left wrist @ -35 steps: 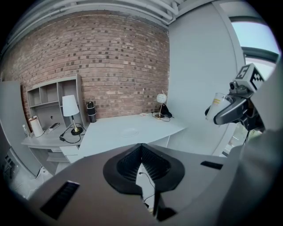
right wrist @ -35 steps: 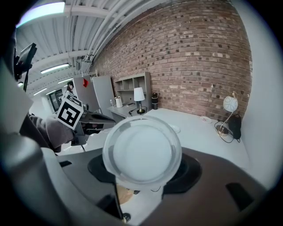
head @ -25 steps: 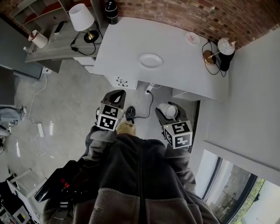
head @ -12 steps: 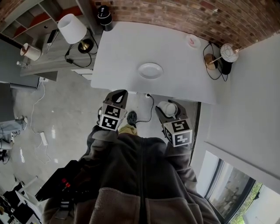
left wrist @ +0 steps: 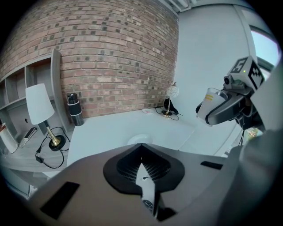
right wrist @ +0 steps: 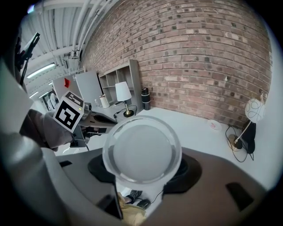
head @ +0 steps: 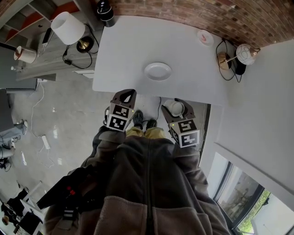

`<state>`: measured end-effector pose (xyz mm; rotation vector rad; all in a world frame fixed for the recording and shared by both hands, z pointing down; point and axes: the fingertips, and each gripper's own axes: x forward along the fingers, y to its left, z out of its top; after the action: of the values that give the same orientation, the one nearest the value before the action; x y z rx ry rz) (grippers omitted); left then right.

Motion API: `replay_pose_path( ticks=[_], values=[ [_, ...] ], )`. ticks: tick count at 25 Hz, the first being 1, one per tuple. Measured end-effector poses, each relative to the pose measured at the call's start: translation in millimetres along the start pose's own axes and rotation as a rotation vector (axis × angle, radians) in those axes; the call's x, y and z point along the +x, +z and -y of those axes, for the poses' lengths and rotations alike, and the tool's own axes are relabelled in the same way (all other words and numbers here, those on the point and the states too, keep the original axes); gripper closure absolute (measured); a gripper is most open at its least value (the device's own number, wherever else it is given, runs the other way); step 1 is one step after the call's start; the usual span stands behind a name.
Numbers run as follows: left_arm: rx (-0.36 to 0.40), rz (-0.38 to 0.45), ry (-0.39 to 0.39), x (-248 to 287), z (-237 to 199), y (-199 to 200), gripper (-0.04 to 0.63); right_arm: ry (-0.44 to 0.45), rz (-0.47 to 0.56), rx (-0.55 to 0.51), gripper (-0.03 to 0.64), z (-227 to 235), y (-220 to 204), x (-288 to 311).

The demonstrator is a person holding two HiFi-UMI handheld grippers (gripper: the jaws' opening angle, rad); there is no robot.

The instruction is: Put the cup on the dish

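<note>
- Counting one cup [right wrist: 142, 150].
- Counting one dish [head: 157, 71], one saucer [head: 205, 37].
- Counting two lamps: shaded lamp [head: 68, 28], globe lamp [head: 245, 54].
- Counting one bottle [head: 104, 10].
- Counting one table [head: 124, 50].
- Counting two grippers: left gripper [head: 127, 94], right gripper [head: 176, 103].

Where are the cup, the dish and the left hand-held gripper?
cup [head: 175, 108]: head view, inside its open mouth.
dish [head: 157, 71]: head view, its bare centre.
left hand-held gripper [head: 128, 93]: head view, where its closed tips meet.
</note>
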<state>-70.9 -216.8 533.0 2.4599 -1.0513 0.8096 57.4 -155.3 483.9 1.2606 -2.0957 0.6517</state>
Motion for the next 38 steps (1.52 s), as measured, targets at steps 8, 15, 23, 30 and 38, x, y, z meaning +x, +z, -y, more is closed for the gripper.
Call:
replay_pose_path(
  ticks=[8, 15, 23, 30, 38],
  values=[
    [-0.015, -0.02, 0.05, 29.7, -6.7, -4.1, 0.589, 0.058, -0.028, -0.039, 0.364, 24.3, -19.5, 41.2],
    [-0.026, -0.028, 0.084, 60.7, -18.8, -15.3, 0.589, 0.111, -0.027, -0.104, 0.364, 42.5, -24.2, 95.8],
    [-0.064, -0.071, 0.107, 89.5, -31.1, -37.3, 0.59, 0.125, -0.056, -0.131, 0.364, 69.0, -37.0, 156.9],
    [-0.083, -0.109, 0.114, 106.2, -40.7, -56.9, 0.59, 0.111, -0.059, -0.149, 0.364, 87.9, -42.5, 197.7],
    [-0.122, -0.125, 0.11, 122.8, -48.9, -65.9, 0.589, 0.124, -0.088, -0.163, 0.364, 97.9, -40.7, 241.0]
  ],
)
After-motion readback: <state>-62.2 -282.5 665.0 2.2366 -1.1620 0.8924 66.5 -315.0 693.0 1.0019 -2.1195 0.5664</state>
